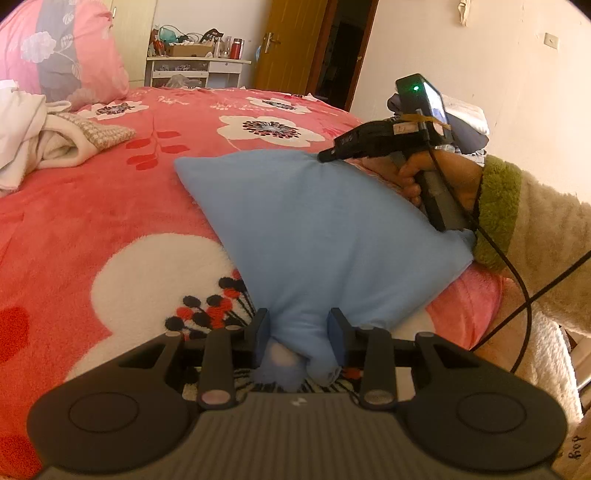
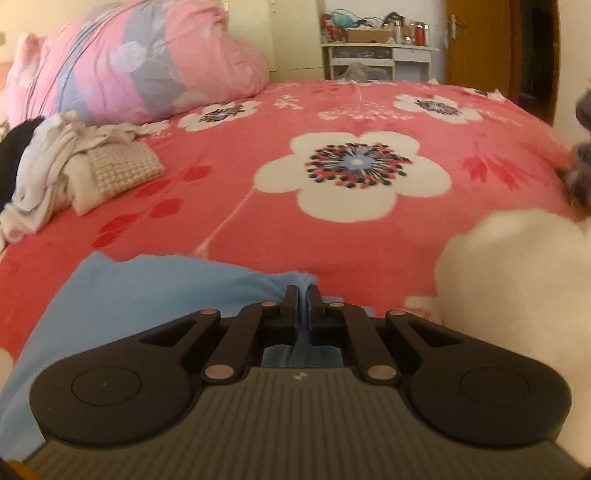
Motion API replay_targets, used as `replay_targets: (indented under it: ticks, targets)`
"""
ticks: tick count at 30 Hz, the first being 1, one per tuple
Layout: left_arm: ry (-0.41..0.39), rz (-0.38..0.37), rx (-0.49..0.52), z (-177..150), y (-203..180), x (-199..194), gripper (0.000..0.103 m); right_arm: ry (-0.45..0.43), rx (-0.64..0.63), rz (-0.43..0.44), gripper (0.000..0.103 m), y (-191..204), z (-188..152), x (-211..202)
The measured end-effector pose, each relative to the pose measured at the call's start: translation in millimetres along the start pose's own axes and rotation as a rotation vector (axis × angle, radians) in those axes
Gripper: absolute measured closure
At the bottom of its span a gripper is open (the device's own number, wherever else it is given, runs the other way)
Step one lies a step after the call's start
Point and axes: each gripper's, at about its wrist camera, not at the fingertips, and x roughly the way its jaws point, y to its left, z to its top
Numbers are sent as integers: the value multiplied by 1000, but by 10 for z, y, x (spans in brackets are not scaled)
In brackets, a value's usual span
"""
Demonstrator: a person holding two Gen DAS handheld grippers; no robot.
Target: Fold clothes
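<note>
Lying on the red fleece bed cover with big white flowers [image 1: 92, 206] is a soft light blue cloth [image 1: 314, 236], held at two ends. The left gripper [image 1: 300, 334] has its two black fingers around a bunched corner of the blue cloth, with a gap between them filled by the cloth. The right gripper [image 2: 303, 295] has its fingers pressed close together on a thin fold of the same cloth, at the cloth's far corner.

A hand [image 1: 436, 177] in a fuzzy cream sleeve with a green cuff [image 1: 496, 210] grips the right gripper's handle, tilted down toward the blue cloth. A small green light glows on the top of that tool. Some dark writing shows on a brown box at the edge of the left view, but it is too cut off to read.

Beyond the blue cloth, a heap of cream and white clothes [image 2: 74, 166] sits beside a big pink and grey flowered quilt bundle [image 2: 140, 62]. Farther back, a white shelf table [image 2: 376, 59] holds a brown cardboard box [image 2: 369, 35] and red bottles.
</note>
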Motion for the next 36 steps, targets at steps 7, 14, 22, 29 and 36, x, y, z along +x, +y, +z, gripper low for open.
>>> replay_targets:
  ticks: [7, 14, 22, 29, 36]
  targets:
    - [7, 2, 2, 11, -15, 2, 67, -112, 14, -40, 97, -158, 231, -615]
    - [10, 16, -7, 26, -45, -39, 66, 169, -275, 105, 100, 204, -166, -623]
    - [6, 30, -24, 25, -63, -109, 64, 78, -232, 68, 100, 172, -191, -1090]
    - [8, 32, -55, 12, -15, -219, 63, 163, -121, 74, 103, -108, -656, -1345]
    - [-16, 24, -78, 51, -67, -200, 63, 50, -113, 232, 101, 188, -804, -1809]
